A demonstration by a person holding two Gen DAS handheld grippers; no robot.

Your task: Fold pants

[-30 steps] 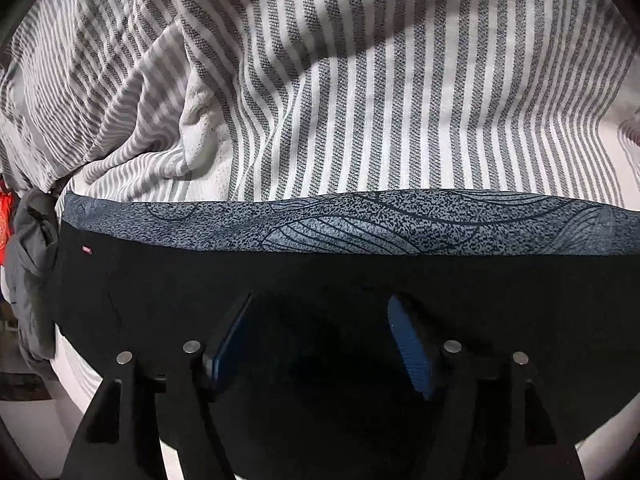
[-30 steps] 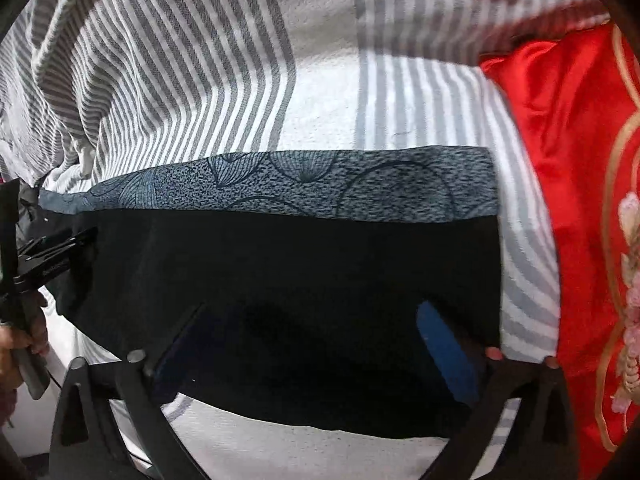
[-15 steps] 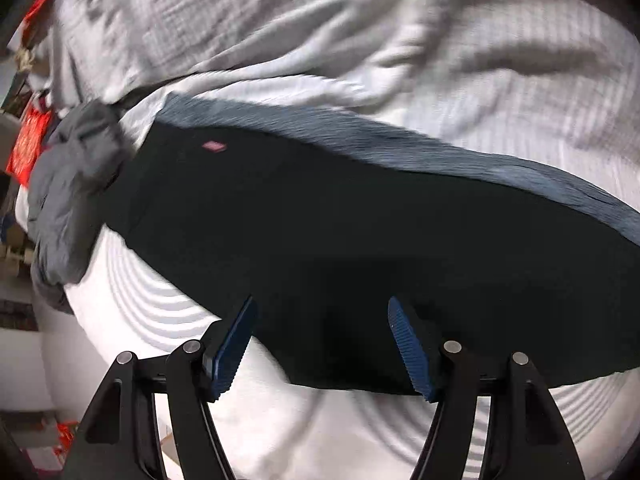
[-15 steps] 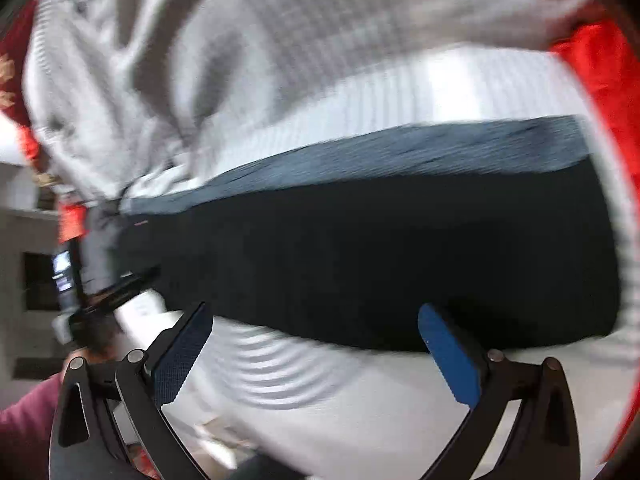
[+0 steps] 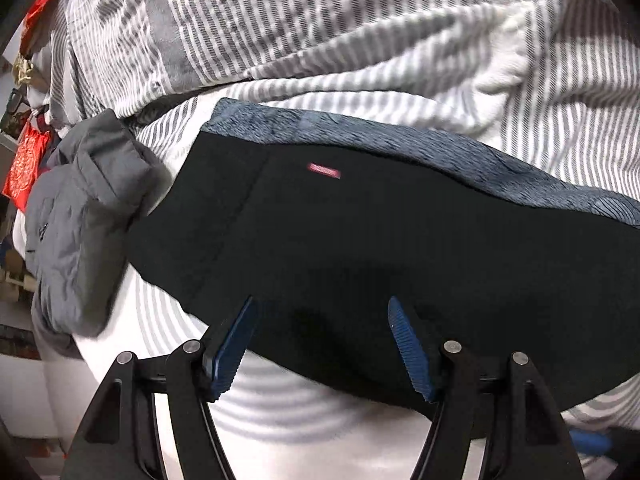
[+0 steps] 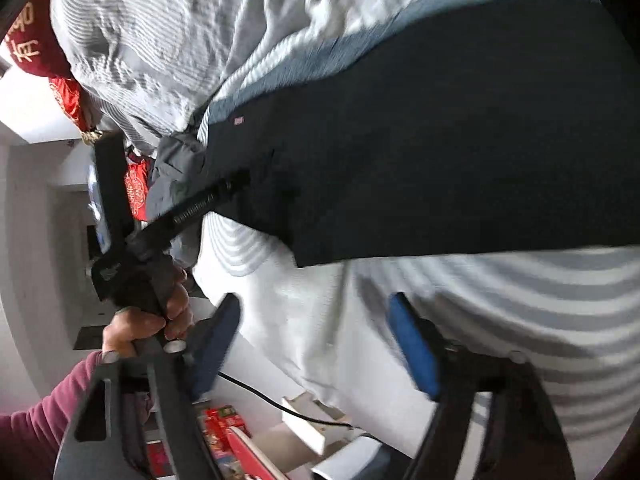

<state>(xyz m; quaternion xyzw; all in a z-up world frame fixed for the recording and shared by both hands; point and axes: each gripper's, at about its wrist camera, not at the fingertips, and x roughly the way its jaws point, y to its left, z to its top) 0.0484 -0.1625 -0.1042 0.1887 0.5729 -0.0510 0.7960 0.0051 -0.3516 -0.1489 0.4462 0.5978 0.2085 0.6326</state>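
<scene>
left gripper [image 5: 320,344]: jaws spread wide, nothing held; blue pads [image 5: 408,348] hang over the near hem of the pants.
right gripper [image 6: 312,344]: jaws wide, empty; held off the near bed edge, over bare sheet and floor clutter.
left hand [image 6: 160,312]: seen in right view gripping the left tool's handle, maroon sleeve below.
pants [image 5: 360,248]: black, folded to a long band, flat on the striped bedsheet [image 5: 272,412], lying along the near edge of the bed; patterned grey-blue band [image 5: 400,148] on the far long side, small red tag [image 5: 324,171] near it.
step in hand: judged as regrasp for a crosswise fold; the short end by the grey jacket should be pinched through all layers at both corners, lifted low, carried over to the other end, edges matched before release.
gray jacket [image 5: 80,216]: bunched, touching the pants' left end; risk of being caught in the pinch.
open room: bare sheet strip narrow at near edge; far side crowded by rumpled striped duvet [image 5: 320,32].
far: red cushions [image 5: 28,160] beyond the jacket.
</scene>
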